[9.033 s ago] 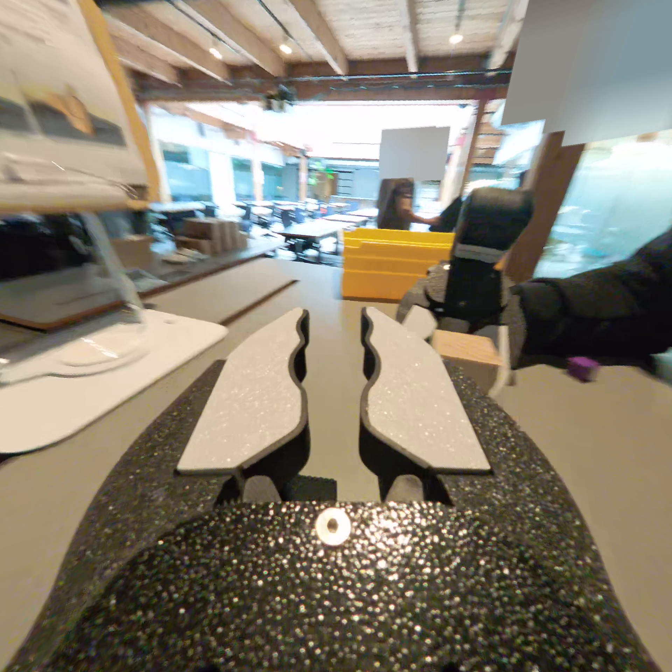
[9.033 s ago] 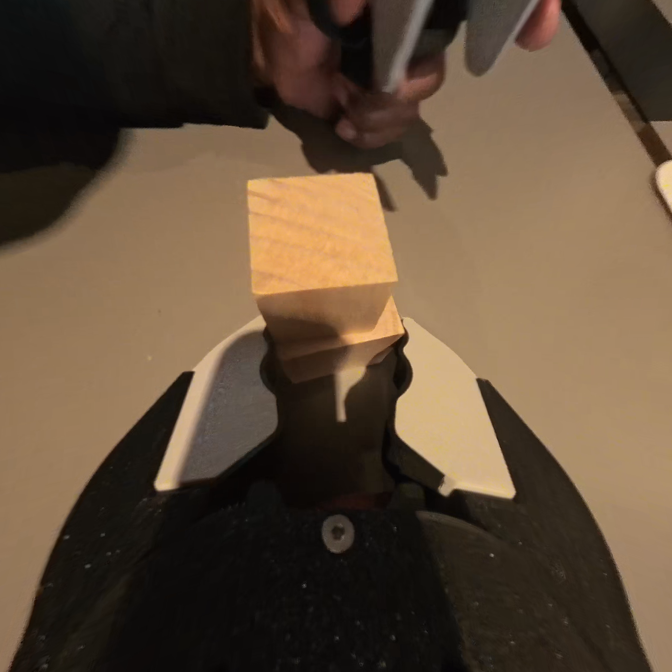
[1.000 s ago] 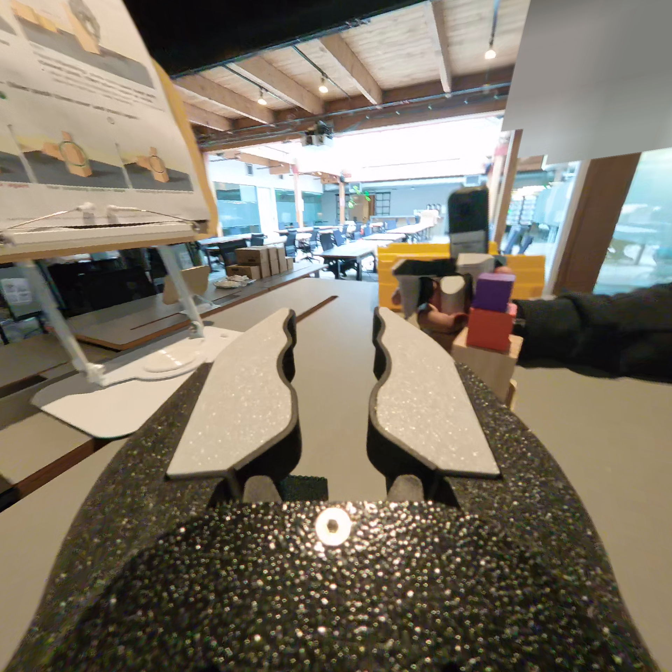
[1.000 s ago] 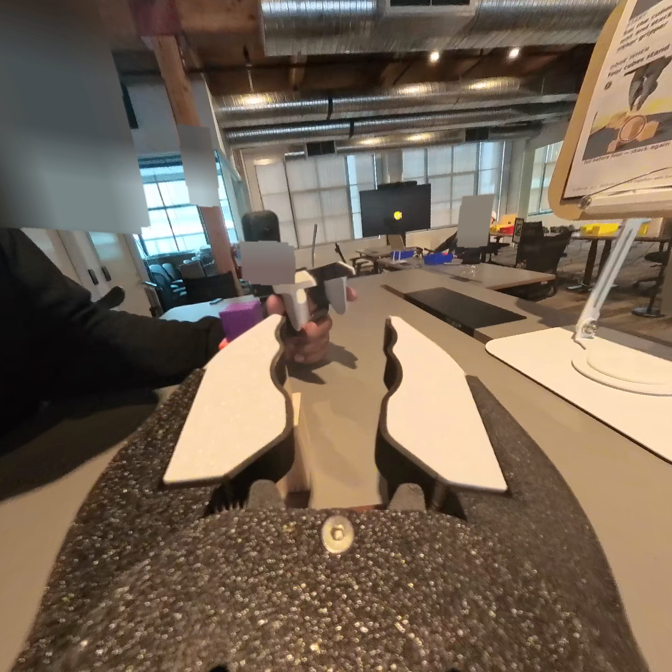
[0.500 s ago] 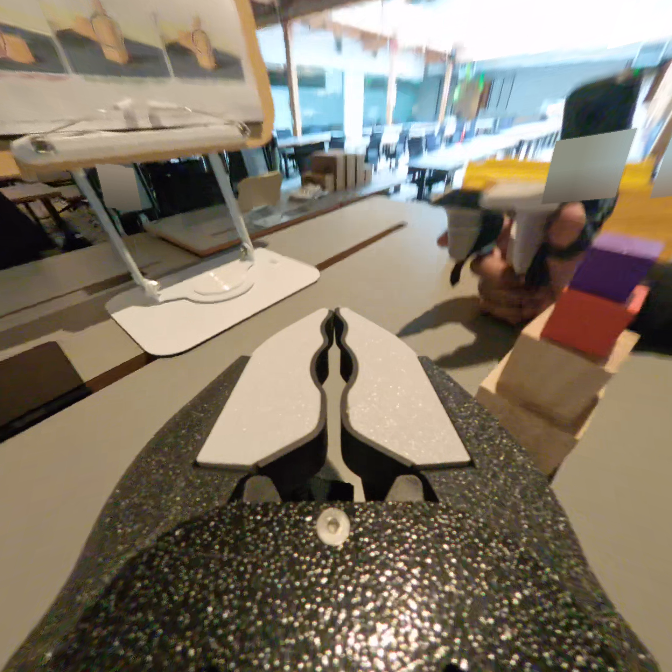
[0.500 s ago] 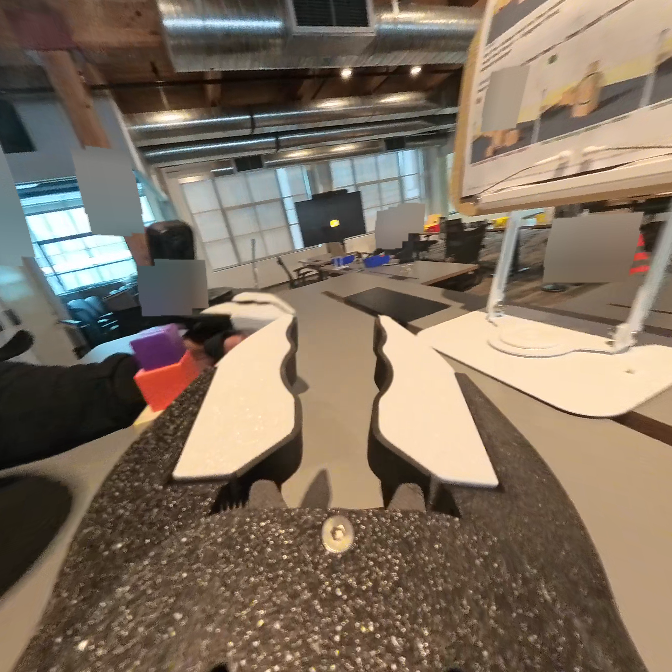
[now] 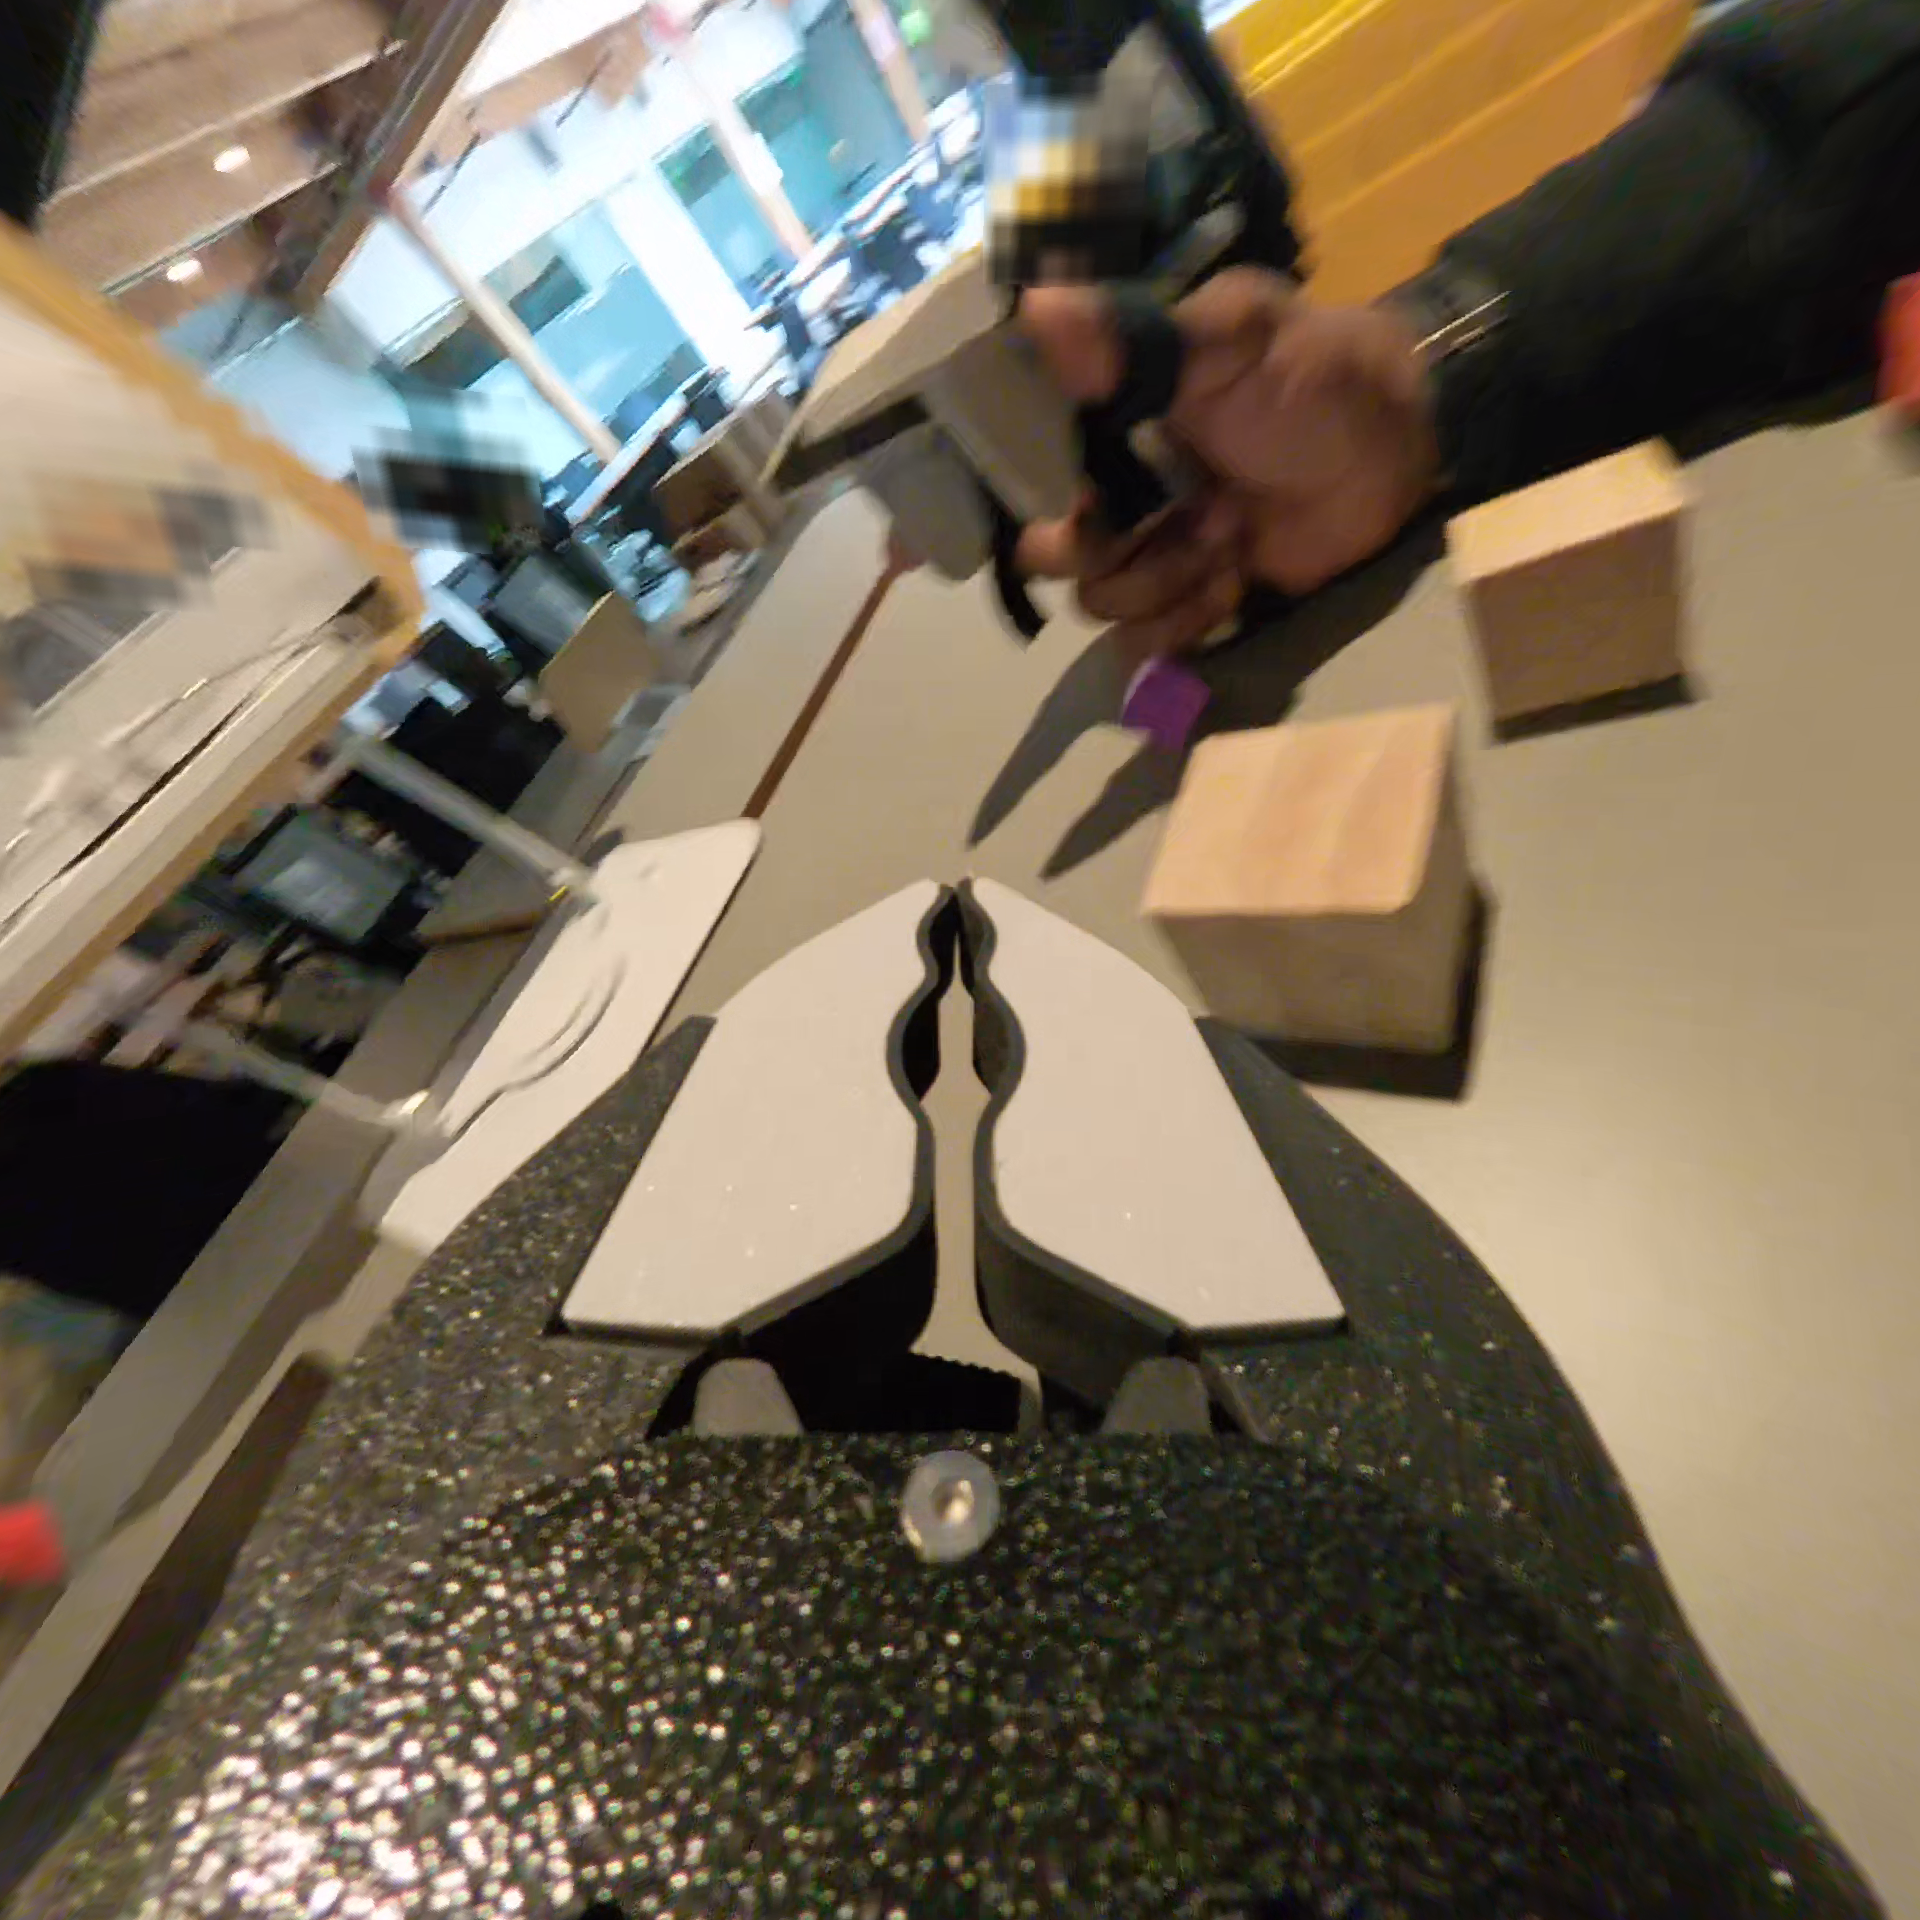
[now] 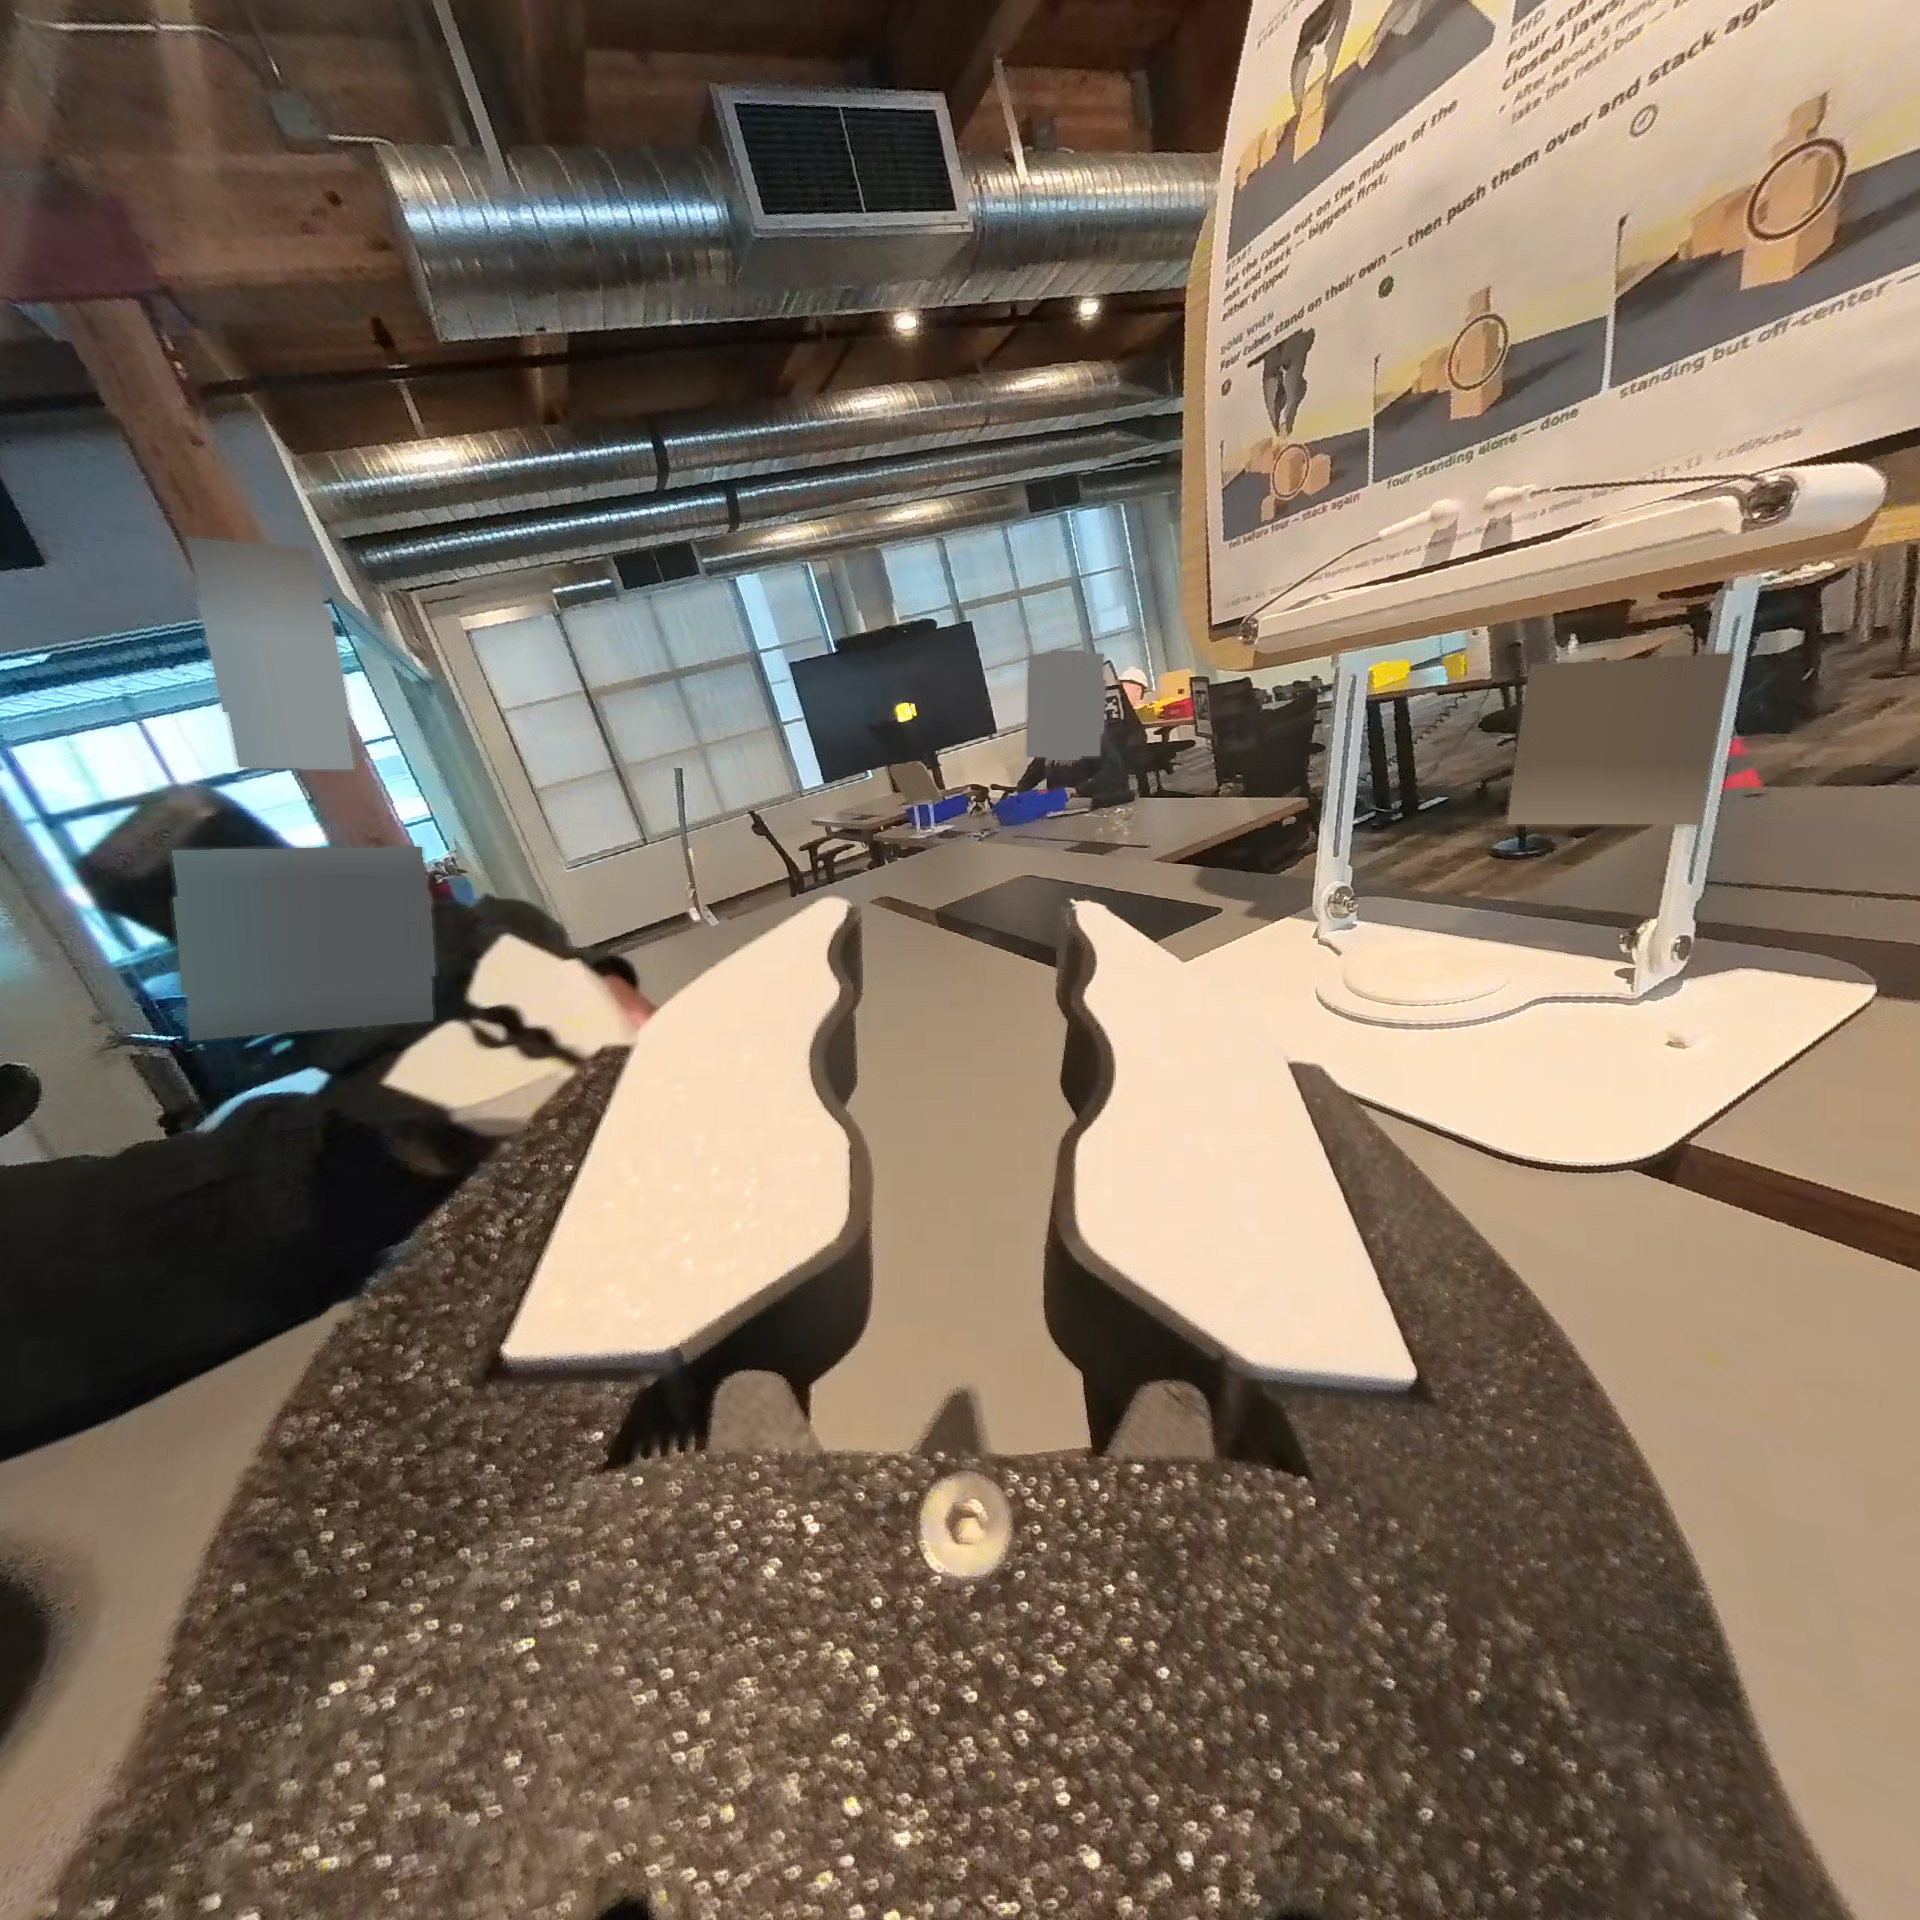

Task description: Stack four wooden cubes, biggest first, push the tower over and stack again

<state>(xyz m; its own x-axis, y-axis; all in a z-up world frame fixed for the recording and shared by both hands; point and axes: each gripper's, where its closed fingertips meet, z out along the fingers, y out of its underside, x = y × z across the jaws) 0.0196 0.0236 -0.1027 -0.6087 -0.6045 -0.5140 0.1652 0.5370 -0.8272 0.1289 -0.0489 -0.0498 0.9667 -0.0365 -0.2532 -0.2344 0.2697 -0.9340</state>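
The tower is down. In the tilted left wrist view the biggest plain wooden cube (image 7: 1314, 883) lies on the grey table just right of my left gripper (image 7: 956, 894), which is shut and empty. A smaller plain wooden cube (image 7: 1569, 592) lies apart behind it. A small purple cube (image 7: 1166, 702) lies under the hand that holds my right gripper (image 7: 977, 488). A red cube (image 7: 1907, 343) shows at the right edge. In the right wrist view my right gripper (image 8: 961, 925) is open and empty above the table, with no cubes in sight, and the left gripper (image 8: 530, 1023) shows at the left.
A white stand (image 8: 1558, 1039) holding an instruction sheet (image 8: 1558, 260) sits on the table to the right of the right gripper; its base also shows in the left wrist view (image 7: 623, 935). Yellow bins (image 7: 1455, 135) stand behind. A dark sleeve (image 8: 156, 1247) crosses the left. The tips of one gripper are about 15 cm away from the tips of the other.
Half a second ago the four cubes stood stacked beside my shut left gripper. Now they lie scattered on the table and the left view has tilted. The right gripper stays open.
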